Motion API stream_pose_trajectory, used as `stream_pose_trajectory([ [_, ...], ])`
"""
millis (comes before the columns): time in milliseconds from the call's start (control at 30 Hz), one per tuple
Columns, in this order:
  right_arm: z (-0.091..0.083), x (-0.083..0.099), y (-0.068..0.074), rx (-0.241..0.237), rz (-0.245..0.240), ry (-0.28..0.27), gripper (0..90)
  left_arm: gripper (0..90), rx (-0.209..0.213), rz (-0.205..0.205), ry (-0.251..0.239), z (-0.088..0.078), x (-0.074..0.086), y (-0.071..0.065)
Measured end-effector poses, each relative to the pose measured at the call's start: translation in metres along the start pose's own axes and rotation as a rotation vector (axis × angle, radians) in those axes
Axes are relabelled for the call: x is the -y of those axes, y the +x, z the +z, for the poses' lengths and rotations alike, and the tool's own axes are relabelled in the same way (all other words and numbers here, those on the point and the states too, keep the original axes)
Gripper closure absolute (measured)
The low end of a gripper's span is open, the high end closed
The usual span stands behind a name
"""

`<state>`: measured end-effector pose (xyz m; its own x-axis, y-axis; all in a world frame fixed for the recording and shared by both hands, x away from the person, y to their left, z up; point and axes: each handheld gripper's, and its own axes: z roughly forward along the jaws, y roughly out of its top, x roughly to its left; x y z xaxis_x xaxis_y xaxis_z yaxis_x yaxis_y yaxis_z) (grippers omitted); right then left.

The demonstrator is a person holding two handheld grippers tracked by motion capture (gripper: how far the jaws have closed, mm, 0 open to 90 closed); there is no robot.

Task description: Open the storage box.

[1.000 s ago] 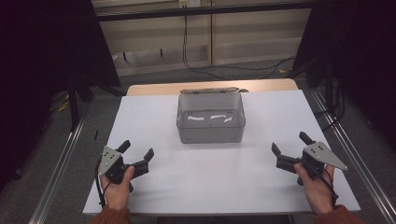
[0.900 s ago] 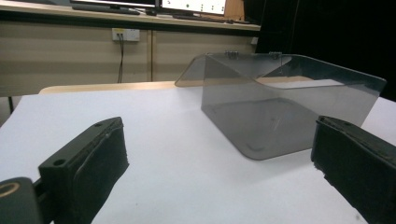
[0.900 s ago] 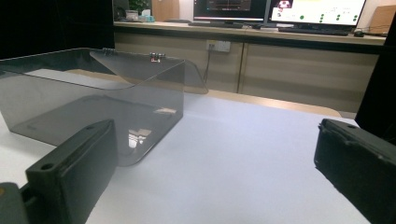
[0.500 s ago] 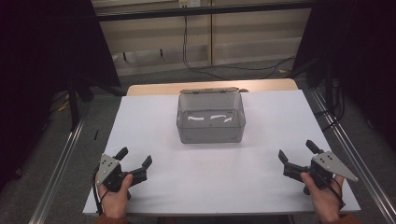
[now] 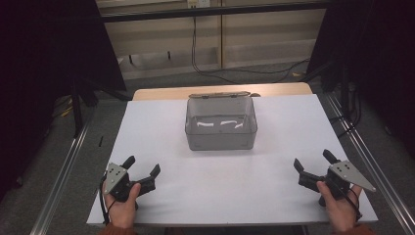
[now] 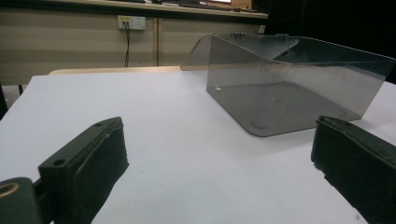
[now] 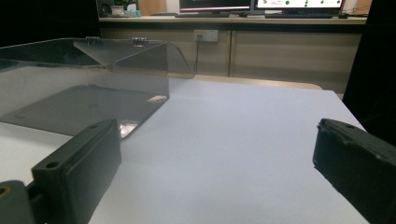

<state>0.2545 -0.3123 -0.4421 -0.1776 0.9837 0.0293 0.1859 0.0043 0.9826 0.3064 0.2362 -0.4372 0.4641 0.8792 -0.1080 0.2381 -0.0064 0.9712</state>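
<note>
Both grippers have drawn back toward the near edge of the tabletop (image 5: 274, 166): the left gripper (image 5: 143, 169) and the right gripper (image 5: 312, 163), each with jaws spread apart and holding nothing. One clear plastic box (image 5: 221, 123), lid open, stands well ahead, between the two.

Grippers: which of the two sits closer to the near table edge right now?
The right gripper. Both are open and clear of the box, but its hand reaches the white table's edge; the left gripper sits slightly further in.
</note>
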Motion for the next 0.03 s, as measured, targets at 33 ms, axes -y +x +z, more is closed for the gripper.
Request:
stream_pose_trajectory([
  [33,0.0012,-0.0003,0.0004,0.003,-0.002,-0.002,0.7,3.4,-0.002,0.005,0.001,0.0002,-0.0003,0.0004],
])
